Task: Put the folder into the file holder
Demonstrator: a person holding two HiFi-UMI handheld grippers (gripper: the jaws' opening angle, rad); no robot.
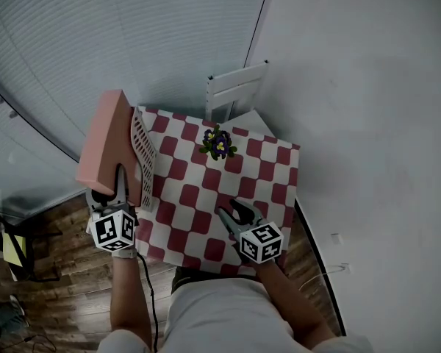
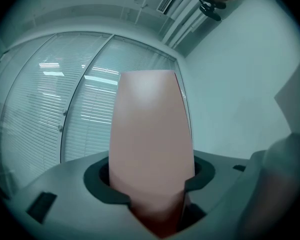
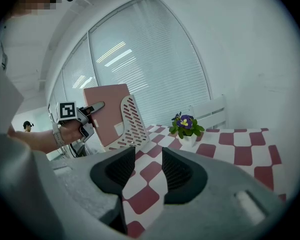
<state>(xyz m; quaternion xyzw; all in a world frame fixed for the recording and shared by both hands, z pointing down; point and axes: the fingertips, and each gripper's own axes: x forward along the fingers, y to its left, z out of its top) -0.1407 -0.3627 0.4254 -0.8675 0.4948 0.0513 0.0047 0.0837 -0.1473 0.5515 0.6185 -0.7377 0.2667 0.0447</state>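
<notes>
Nearest, at the table's front edge: left gripper (image 1: 117,190), one, clenched on the lower end of the folder (image 1: 103,138), the pink board filling the gap between its jaws. Right gripper (image 1: 234,213), one, at 3 o'clock of the left, jaws parted with nothing between them, hovering over the checked table (image 1: 275,171). Folder, one, pink, held off the table's left edge; long axis running from the jaws at 6 o'clock up to 12 o'clock, leaning slightly towards 1. File holder (image 1: 142,149), one, white with perforated walls, standing on the table's left edge at 1 o'clock of the left gripper, just beside the folder's right face; contact between them cannot be told. Governing relation, as judged: the folder lies outside the holder at its 9 o'clock side, so insertion calls for a shift towards 3 o'clock; the left gripper is the nearer. Further back: potted plant (image 1: 219,143), one, at 12 o'clock of the right gripper. Farthest: white chair (image 1: 235,88), one, beyond the table.
</notes>
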